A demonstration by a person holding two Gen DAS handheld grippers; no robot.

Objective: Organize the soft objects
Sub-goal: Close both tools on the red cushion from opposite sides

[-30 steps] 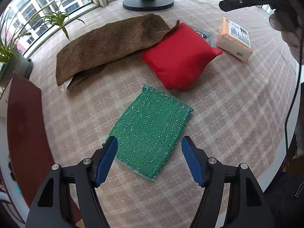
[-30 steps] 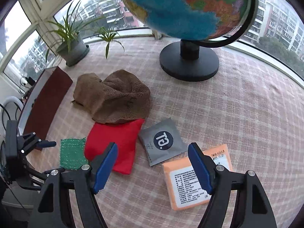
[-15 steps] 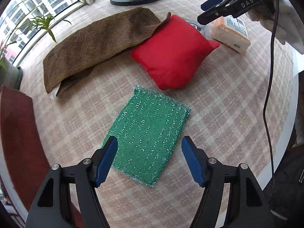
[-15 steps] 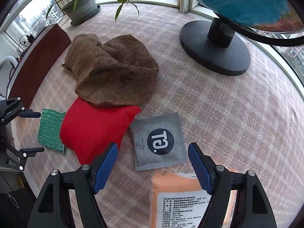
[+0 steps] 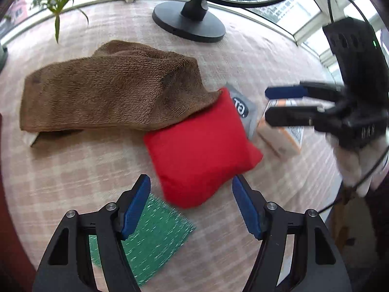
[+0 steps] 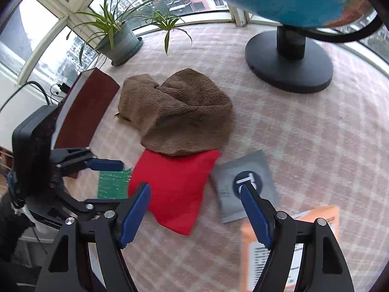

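Only right wrist view shows potted plant (image 6: pixel 119 39)'s pot.

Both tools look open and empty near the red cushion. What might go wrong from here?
1. The brown towel overlaps the red cushion's upper edge; lifting the cushion may drag the towel along.
2. The left tool and right tool both point toward that cushion, so they might collide.
3. The grey sachet is partly tucked beside the cushion and could get shoved toward the orange packet.
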